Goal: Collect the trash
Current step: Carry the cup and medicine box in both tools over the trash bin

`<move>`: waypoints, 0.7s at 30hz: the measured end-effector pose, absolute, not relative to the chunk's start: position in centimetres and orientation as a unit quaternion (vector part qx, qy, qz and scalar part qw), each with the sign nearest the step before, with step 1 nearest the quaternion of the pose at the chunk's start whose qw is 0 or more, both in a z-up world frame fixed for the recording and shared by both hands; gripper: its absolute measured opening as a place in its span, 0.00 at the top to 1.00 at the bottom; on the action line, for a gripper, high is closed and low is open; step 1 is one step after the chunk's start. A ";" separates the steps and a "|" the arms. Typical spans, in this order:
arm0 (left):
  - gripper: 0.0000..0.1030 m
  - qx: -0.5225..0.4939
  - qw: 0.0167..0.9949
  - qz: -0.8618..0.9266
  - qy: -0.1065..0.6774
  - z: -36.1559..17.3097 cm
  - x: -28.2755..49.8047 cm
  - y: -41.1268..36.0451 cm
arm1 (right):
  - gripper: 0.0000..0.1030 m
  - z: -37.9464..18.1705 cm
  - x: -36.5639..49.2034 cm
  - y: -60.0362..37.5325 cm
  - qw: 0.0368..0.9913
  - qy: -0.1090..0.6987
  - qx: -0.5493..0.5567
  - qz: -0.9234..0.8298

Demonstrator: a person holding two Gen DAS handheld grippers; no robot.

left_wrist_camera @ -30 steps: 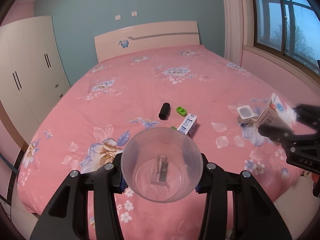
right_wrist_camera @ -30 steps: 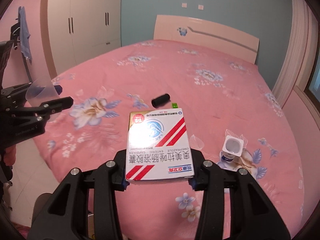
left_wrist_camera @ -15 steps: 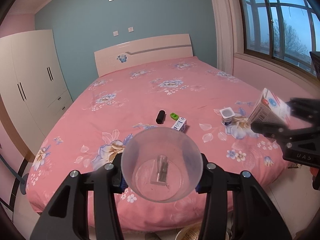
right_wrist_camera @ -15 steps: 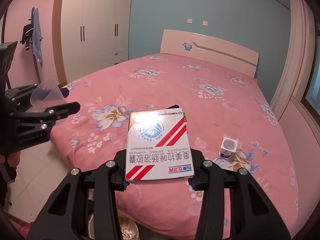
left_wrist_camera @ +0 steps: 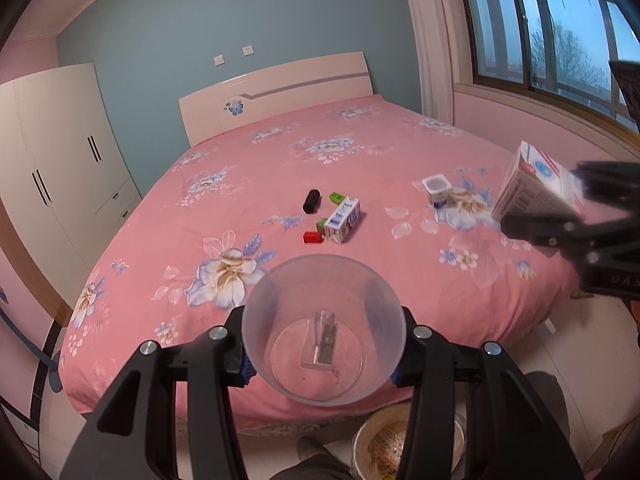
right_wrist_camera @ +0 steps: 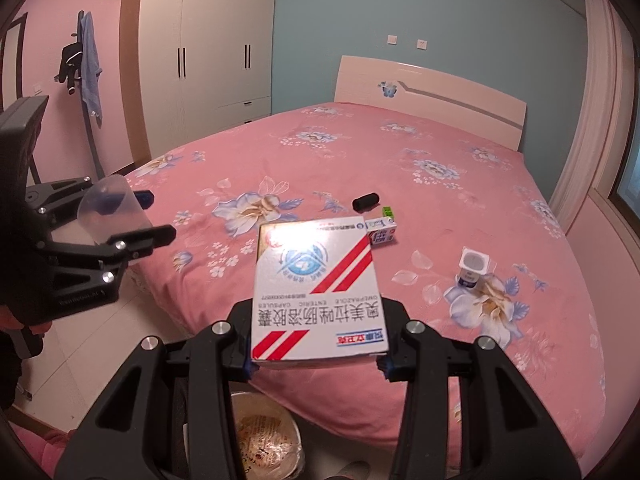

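Left gripper point(left_wrist_camera: 322, 346) clamps a clear plastic cup point(left_wrist_camera: 322, 332), right gripper point(right_wrist_camera: 316, 346) clamps a medicine box point(right_wrist_camera: 318, 290); both sit at the foot of the pink bed point(left_wrist_camera: 280, 160), over a bin point(right_wrist_camera: 266, 436) on the floor. On the bed: black cylinder point(left_wrist_camera: 311, 201), small carton point(left_wrist_camera: 343, 220), yogurt cup point(left_wrist_camera: 437, 189), green and red bits

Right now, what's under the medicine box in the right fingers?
Below the medicine box is the bed's edge and a round bin on the floor holding crumpled wrappers. Black fingers hide most of the bin.
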State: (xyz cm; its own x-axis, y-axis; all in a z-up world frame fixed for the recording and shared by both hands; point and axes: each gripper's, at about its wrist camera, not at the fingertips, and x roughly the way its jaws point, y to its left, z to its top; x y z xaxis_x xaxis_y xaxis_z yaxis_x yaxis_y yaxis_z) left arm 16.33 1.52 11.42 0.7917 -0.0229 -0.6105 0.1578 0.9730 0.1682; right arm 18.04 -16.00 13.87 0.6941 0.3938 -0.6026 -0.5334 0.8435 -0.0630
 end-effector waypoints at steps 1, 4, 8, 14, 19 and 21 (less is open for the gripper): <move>0.52 0.107 0.939 -0.050 0.322 11.1 16.1 1.4 | 0.57 13.5 17.8 -16.0 0.912 0.300 -0.115 0.256; 0.52 0.109 0.936 -0.054 0.331 10.0 15.6 1.2 | 0.57 12.4 17.6 -16.0 0.908 0.309 -0.115 0.258; 0.52 0.112 0.931 -0.059 0.343 8.6 14.9 1.1 | 0.57 10.9 17.3 -15.7 0.902 0.324 -0.116 0.261; 0.52 0.110 0.920 -0.065 0.370 5.9 14.5 0.8 | 0.57 7.8 16.9 -15.3 0.892 0.348 -0.117 0.265; 0.52 0.108 0.909 -0.070 0.397 3.2 14.4 0.8 | 0.57 5.2 16.8 -15.0 0.881 0.371 -0.118 0.268; 0.52 0.108 0.904 -0.072 0.408 2.1 14.4 0.8 | 0.57 3.8 16.7 -14.9 0.875 0.383 -0.118 0.270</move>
State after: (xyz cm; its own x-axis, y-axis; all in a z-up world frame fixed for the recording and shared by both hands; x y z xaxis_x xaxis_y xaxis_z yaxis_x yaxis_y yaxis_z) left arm 14.39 0.75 2.09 0.6570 -0.0421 -0.7527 0.2183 0.9663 0.1365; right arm 16.73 -14.89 3.80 0.5609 0.3819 -0.7346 -0.5630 0.8265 -0.0002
